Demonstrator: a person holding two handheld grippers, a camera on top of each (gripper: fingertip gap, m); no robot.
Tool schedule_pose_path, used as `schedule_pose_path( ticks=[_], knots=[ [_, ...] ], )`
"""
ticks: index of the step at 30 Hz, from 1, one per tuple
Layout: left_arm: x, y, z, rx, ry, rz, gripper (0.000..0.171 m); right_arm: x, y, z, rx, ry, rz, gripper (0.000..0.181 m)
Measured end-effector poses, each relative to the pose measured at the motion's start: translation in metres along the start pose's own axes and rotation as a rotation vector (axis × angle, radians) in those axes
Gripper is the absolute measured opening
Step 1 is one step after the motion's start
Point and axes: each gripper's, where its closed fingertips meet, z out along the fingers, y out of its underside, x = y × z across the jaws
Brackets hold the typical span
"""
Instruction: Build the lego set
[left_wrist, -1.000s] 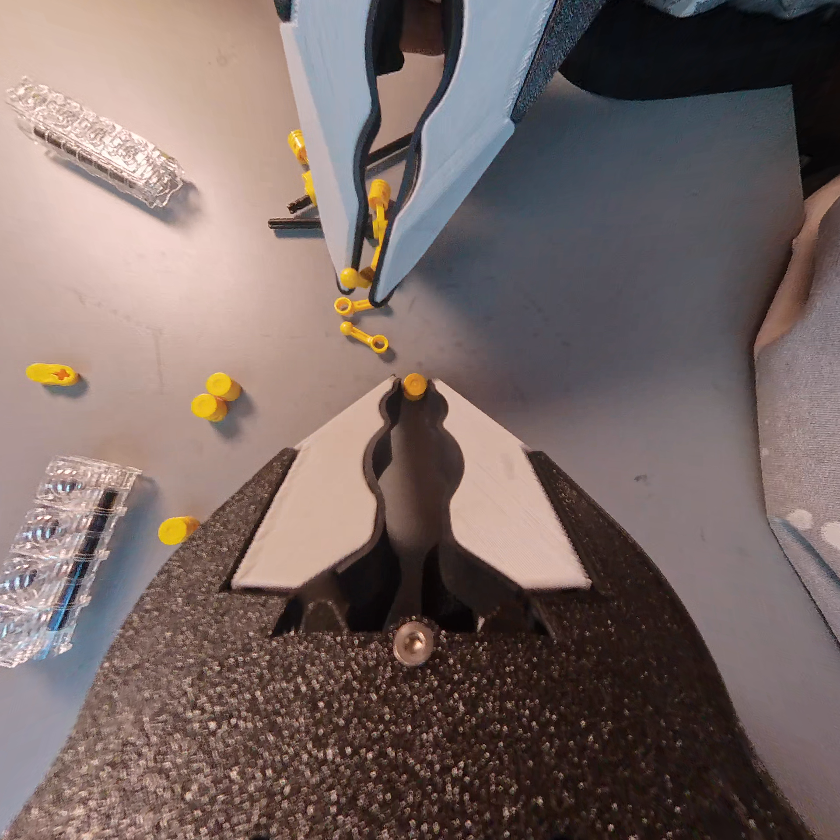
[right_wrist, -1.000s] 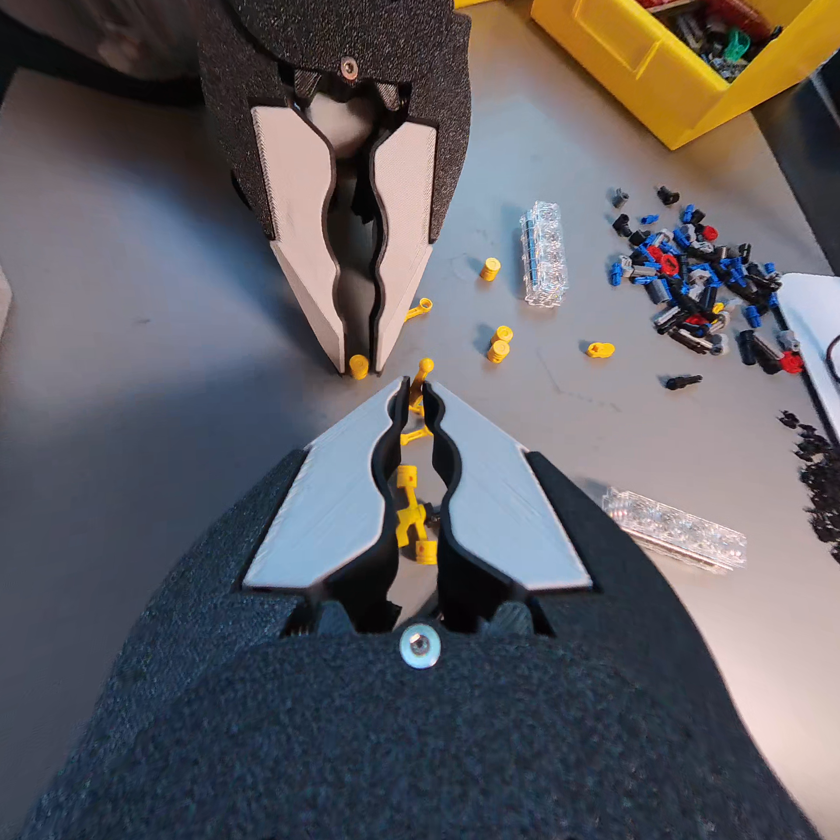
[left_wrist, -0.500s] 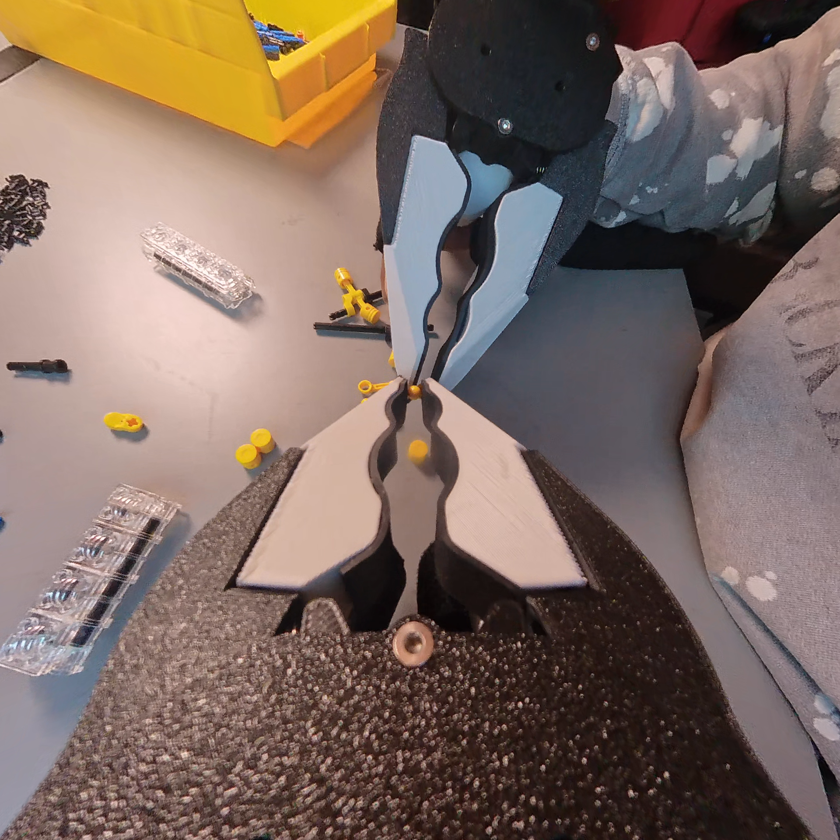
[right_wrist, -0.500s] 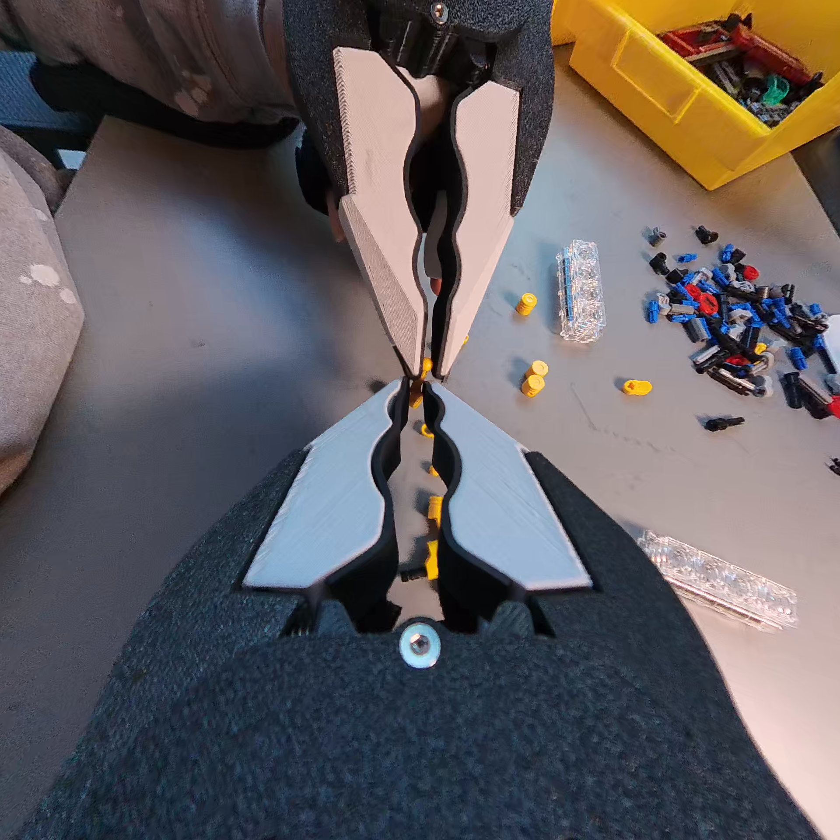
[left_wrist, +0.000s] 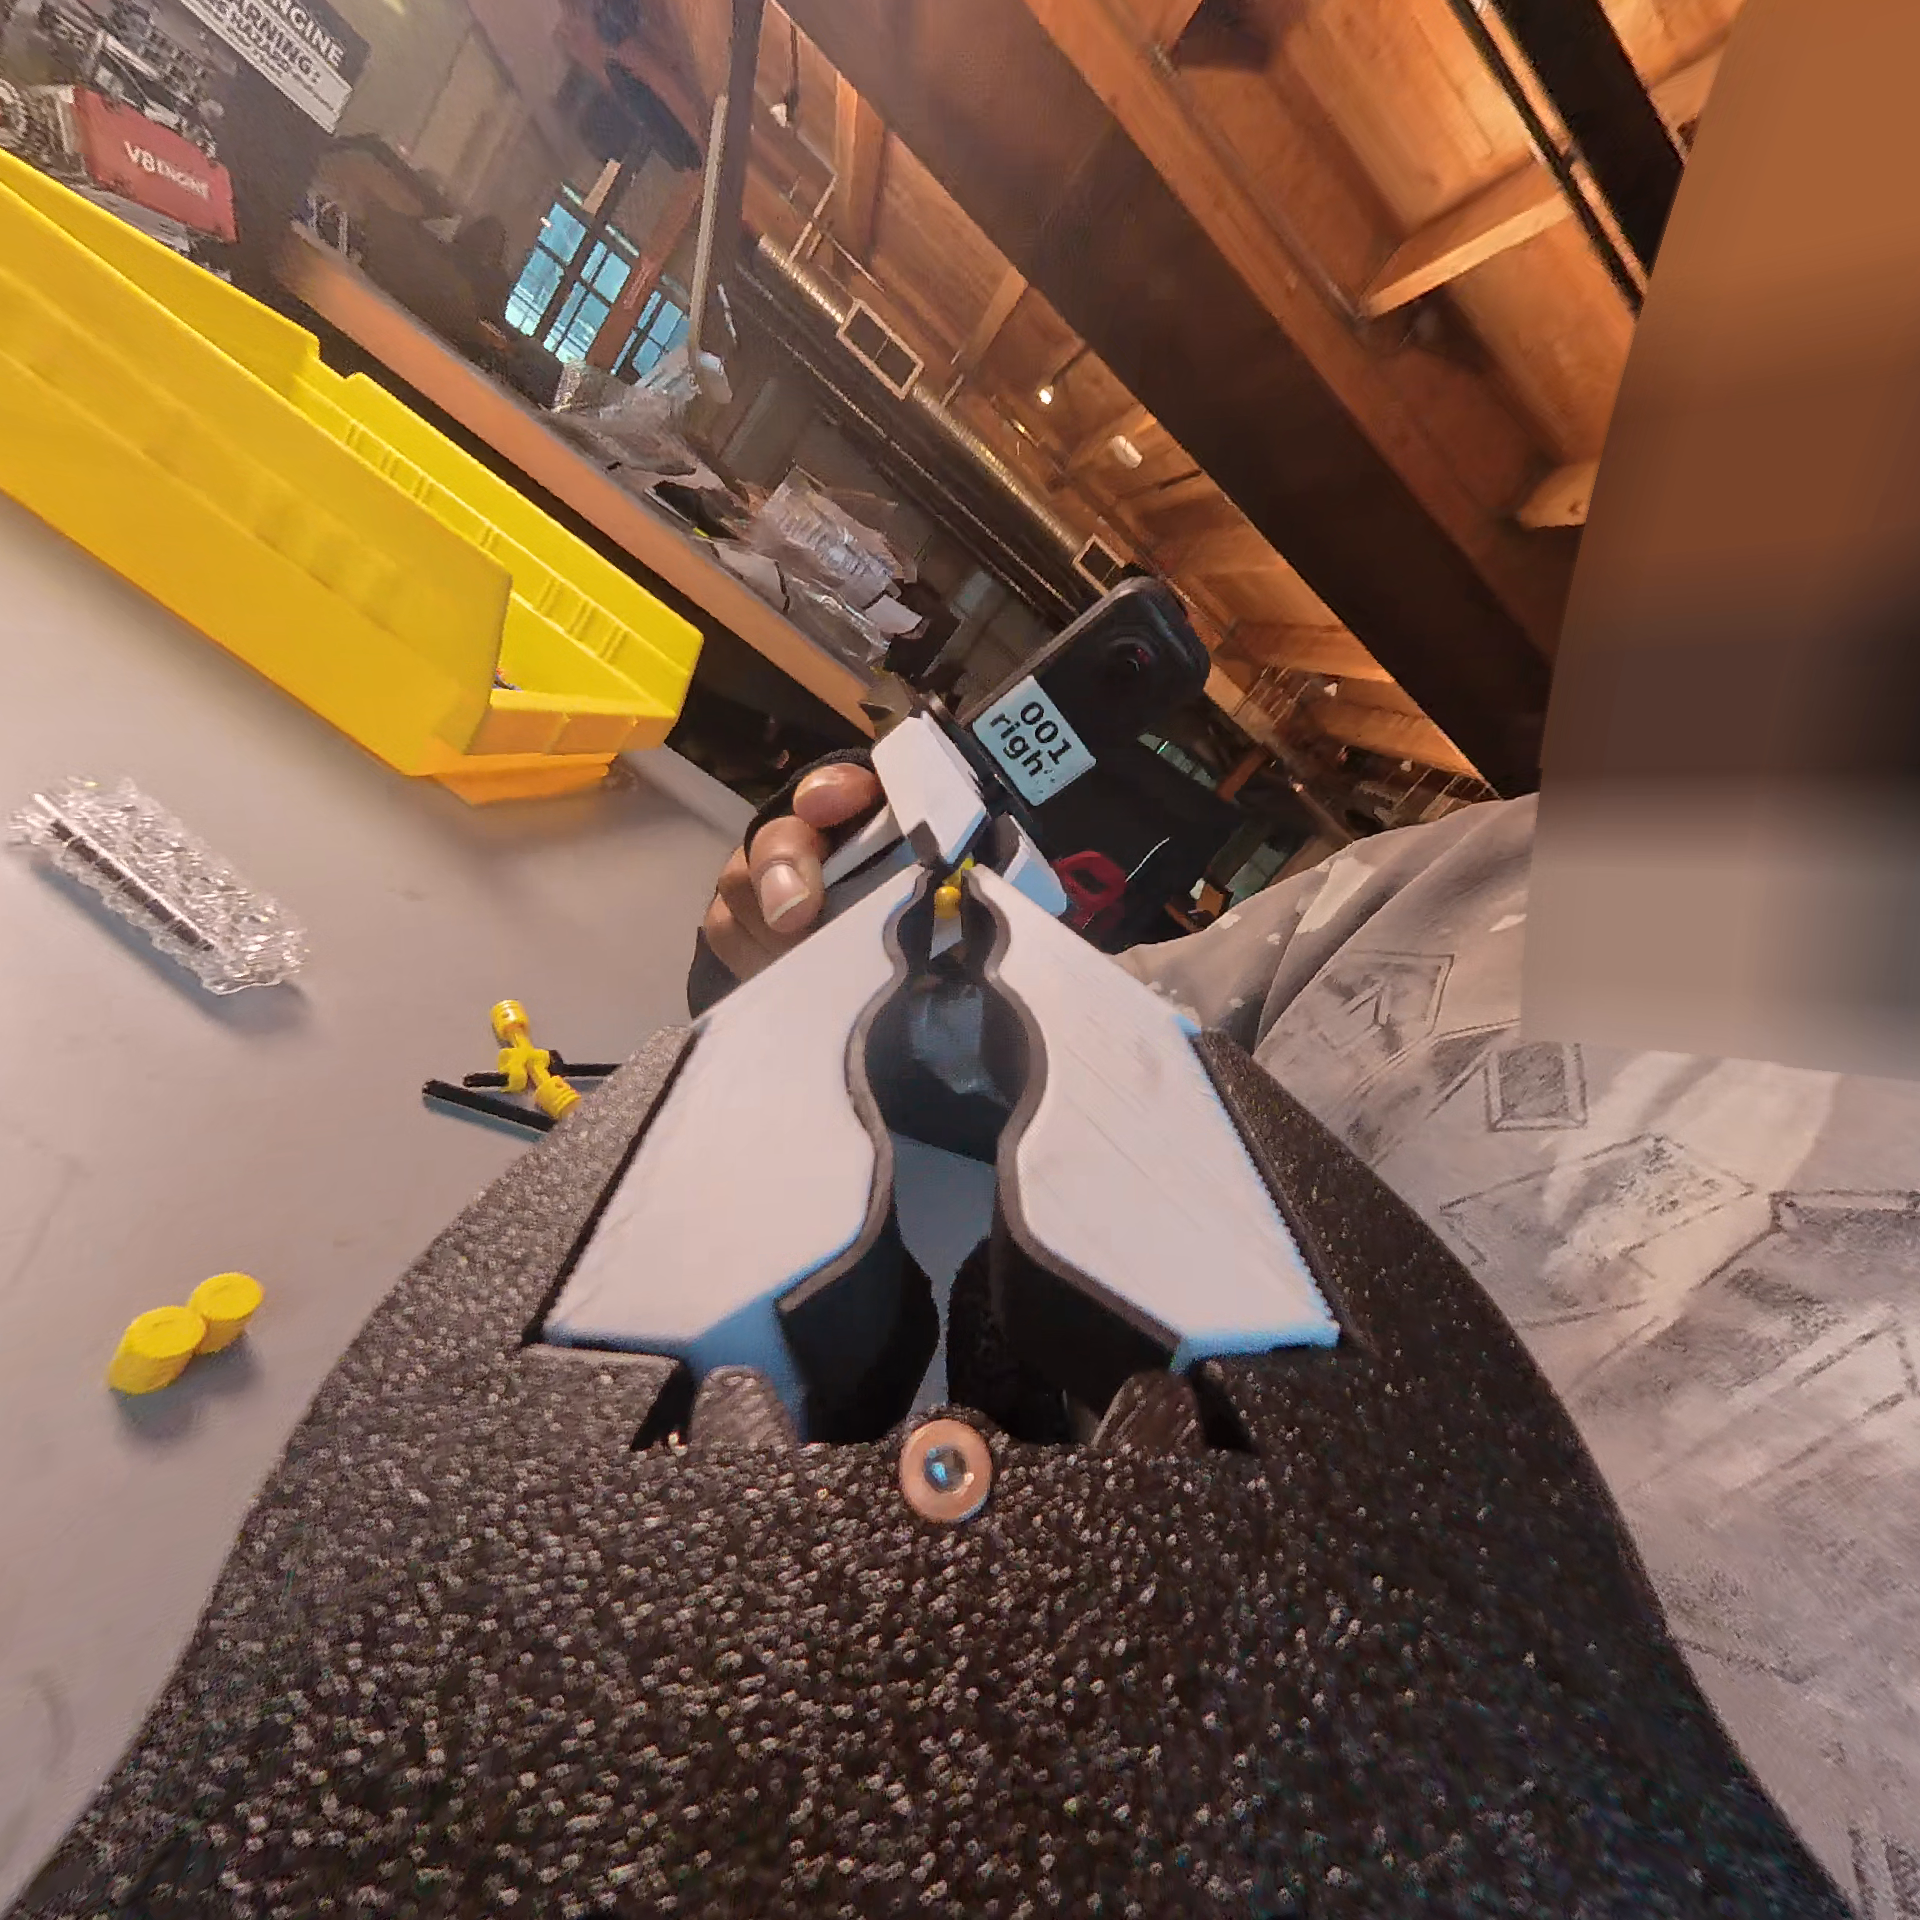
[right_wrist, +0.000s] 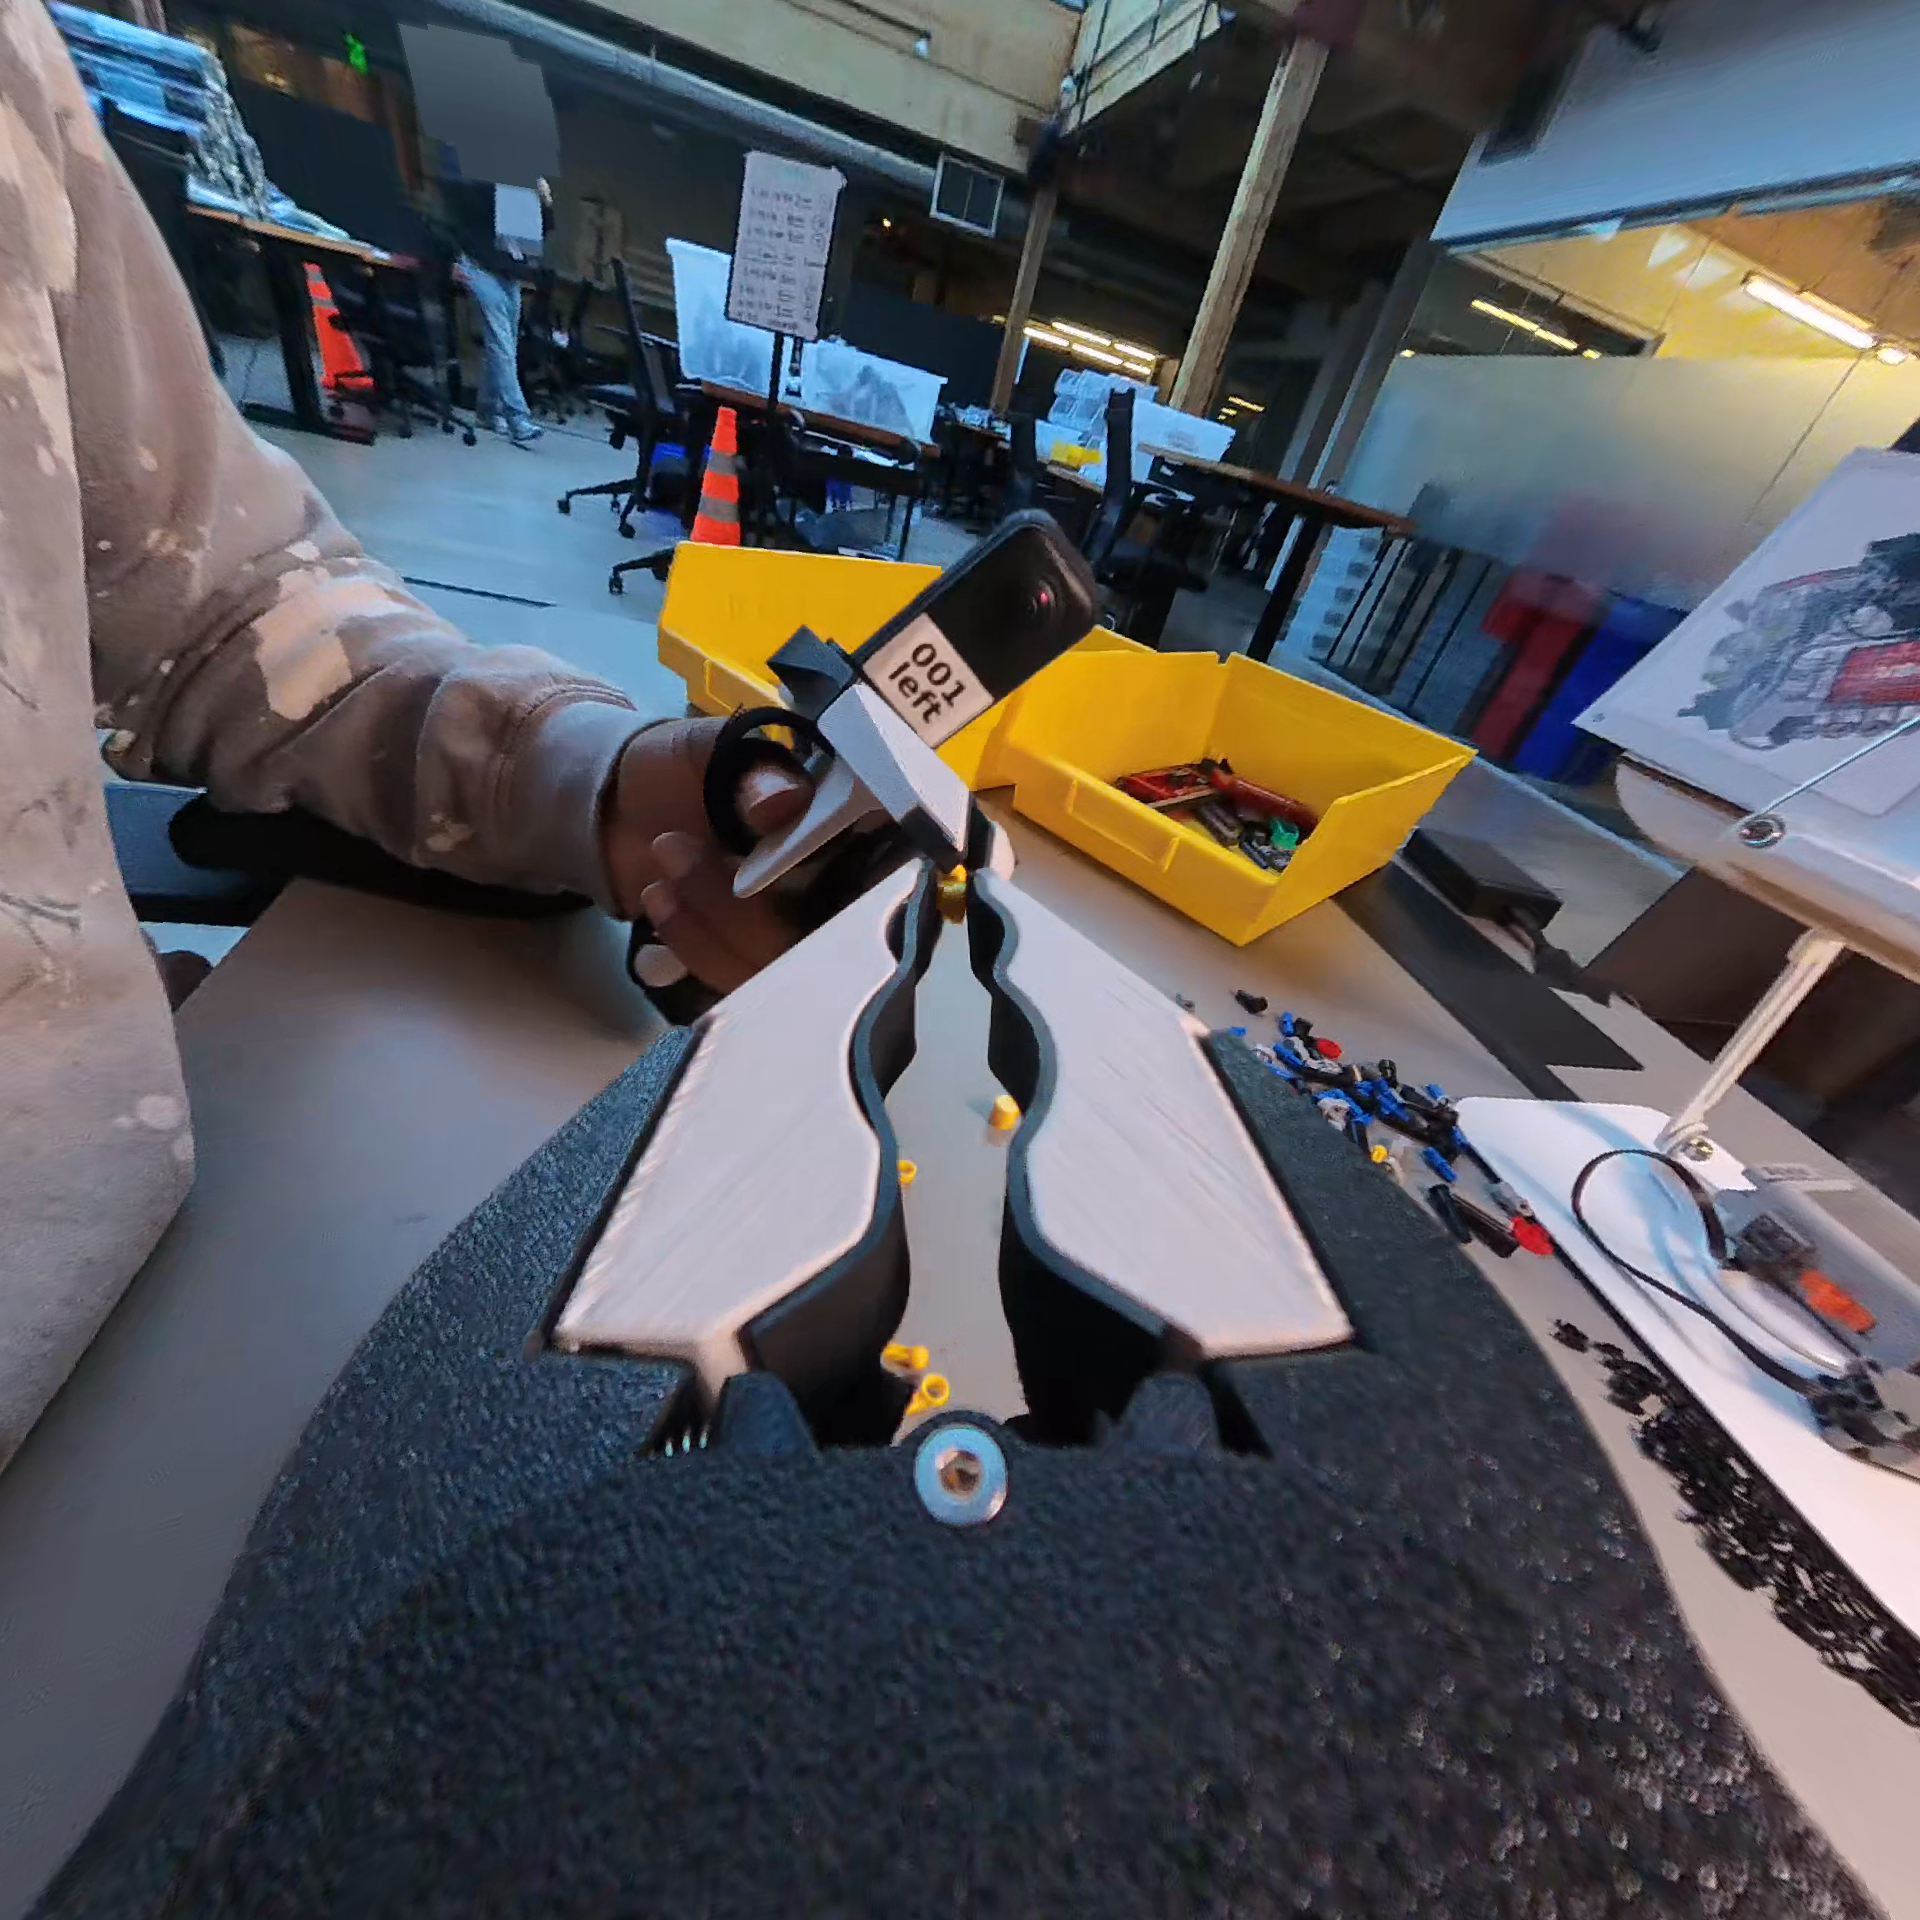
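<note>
My left gripper (left_wrist: 945, 885) and my right gripper (right_wrist: 951, 902) are lifted off the grey table (left_wrist: 312, 1195) and meet tip to tip. A small yellow piece (left_wrist: 945, 900) sits pinched at the left tips. It shows at the right tips too (right_wrist: 951, 891). I cannot tell whether it is one piece or two joined. The right gripper appears beyond the left one (left_wrist: 951, 857), held by a hand (left_wrist: 779, 883). The left gripper appears beyond the right one (right_wrist: 966, 847), also in a hand (right_wrist: 686, 862).
On the table lie a yellow piston on black axles (left_wrist: 530, 1070), two yellow pins (left_wrist: 187, 1340), a clear plastic block (left_wrist: 156, 894), a lone yellow pin (right_wrist: 1001, 1112), mixed small parts (right_wrist: 1361, 1091), yellow bins (right_wrist: 1247, 748) and a white plate with a motor (right_wrist: 1714, 1278). My two grippers' fingertips are within a few centimetres of each other.
Both grippers have risen from the table and tilted upward, still tip to tip with the yellow piece between them. The views now take in the room beyond.
</note>
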Motion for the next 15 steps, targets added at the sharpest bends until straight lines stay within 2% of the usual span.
schedule_pose_path(
  ticks=[6,12,15],
  knots=[
    [0.0005,-0.0023,-0.0002,0.038,0.028,-0.058,0.004,0.0013,-0.0009,0.0007,-0.022,0.044,-0.069,0.005],
    [0.0063,-0.0019,0.0005,0.018,0.044,-0.028,0.004,-0.0019,-0.0059,-0.0001,0.001,0.006,-0.006,0.005],
    [0.0091,-0.0002,0.0003,-0.016,0.032,0.04,0.005,-0.0049,-0.0072,-0.0008,0.015,-0.035,0.047,0.004]
  ],
)
